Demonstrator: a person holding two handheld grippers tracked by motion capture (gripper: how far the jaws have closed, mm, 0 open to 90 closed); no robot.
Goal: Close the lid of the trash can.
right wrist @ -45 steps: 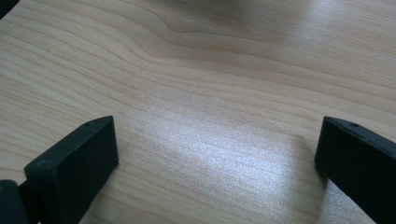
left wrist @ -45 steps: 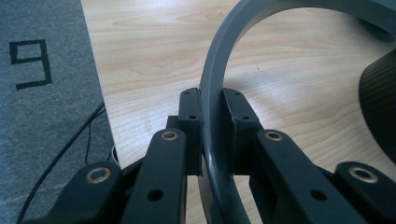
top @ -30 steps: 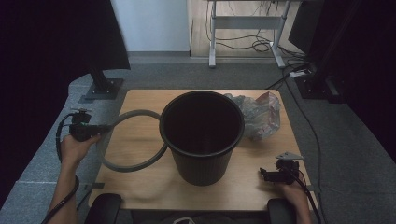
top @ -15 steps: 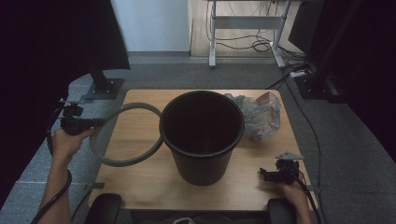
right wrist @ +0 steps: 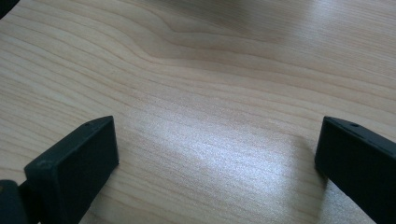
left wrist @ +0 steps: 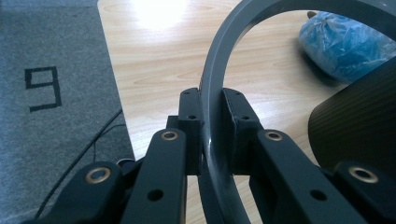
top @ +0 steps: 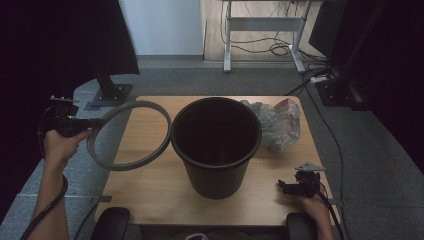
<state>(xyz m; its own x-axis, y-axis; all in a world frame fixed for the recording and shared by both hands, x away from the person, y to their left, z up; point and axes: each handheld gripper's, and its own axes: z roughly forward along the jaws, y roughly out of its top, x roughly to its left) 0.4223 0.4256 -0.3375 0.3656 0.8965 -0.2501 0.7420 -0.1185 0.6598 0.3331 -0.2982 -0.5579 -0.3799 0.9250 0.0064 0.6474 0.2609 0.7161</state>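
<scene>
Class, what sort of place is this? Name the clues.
Probably an office or lab workspace: grey carpet floor, a height-adjustable desk frame with trailing cables, and a small wooden table.

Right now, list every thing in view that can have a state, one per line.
Grey ring: clamped by the left tongs, lifted off the table, leaning toward the bin's rim.
Black bin: upright on the table, no liner fitted.
Plastic bag: crumpled, lying behind the bin.
Right tongs: open, nothing between them, low over bare wood.
</scene>
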